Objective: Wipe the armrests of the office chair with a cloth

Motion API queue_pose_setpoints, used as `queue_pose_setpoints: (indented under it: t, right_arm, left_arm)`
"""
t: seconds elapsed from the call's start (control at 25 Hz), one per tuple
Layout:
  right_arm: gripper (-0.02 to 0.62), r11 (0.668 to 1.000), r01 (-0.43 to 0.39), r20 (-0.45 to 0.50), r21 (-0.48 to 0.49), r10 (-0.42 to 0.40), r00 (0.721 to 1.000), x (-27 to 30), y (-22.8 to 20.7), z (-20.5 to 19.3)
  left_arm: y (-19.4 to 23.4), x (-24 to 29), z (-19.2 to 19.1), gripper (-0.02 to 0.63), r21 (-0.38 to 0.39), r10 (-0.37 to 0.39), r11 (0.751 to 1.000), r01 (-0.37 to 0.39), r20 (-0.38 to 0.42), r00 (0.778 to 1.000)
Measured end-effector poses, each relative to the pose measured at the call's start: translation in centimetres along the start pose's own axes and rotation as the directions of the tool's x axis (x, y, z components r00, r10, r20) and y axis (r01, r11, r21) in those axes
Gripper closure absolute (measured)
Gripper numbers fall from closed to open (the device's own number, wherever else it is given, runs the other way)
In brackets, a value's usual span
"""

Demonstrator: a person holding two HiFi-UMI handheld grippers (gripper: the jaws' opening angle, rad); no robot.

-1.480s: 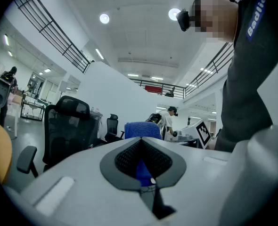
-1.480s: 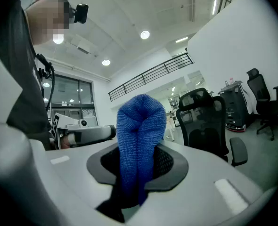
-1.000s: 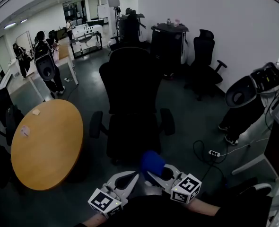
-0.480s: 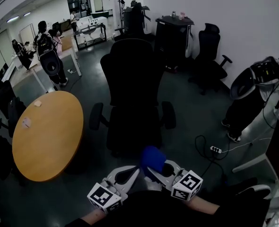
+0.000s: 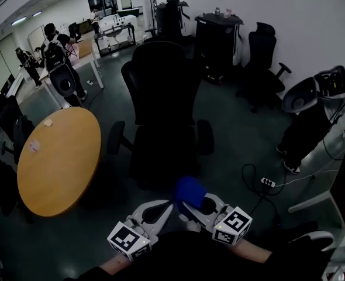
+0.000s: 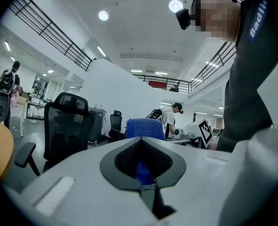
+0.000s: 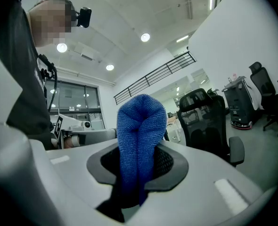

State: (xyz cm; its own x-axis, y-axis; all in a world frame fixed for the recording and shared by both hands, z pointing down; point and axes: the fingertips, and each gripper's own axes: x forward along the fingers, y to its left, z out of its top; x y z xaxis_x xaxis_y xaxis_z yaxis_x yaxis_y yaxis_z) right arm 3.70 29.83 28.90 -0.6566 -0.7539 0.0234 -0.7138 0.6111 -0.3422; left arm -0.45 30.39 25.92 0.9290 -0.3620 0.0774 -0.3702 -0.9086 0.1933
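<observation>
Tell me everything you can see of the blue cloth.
The blue cloth looks like soft, nubbly microfibre, folded over so that a rounded hump stands up past the jaws. The right gripper is shut on its lower part, pinching it between the dark pads. It is held in the air in front of the person, short of the black office chair and not touching it.

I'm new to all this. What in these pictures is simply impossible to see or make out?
Chair base and wheels: head view, under the seat and lost in the dark.
Cloth lower end: right gripper view, buried between the right gripper's jaws.
Small items on the round table: head view, too small to name.
Chair's second armrest: left gripper view, behind the left gripper's body.
</observation>
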Motion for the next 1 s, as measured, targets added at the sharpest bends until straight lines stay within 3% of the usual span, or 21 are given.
queue_pose_setpoints:
  t: [0.56,1.0]
  right_arm:
    - [0.483,0.999,-0.021,0.017,-0.026,0.021,1.0,-6.0,-3.0,1.3]
    - [0.483,0.999,-0.039,0.015,-0.037,0.039,0.999,-7.8,-3.8,1.2]
  left_arm:
    - [-4.1,4.9,-0.4,0.586,0.003,0.028,1.0,-0.028,0.01,1.0]
    - [-5.0,5.7,-1.0,0.586,-0.008,0.058,0.998,-0.058,0.012,0.998]
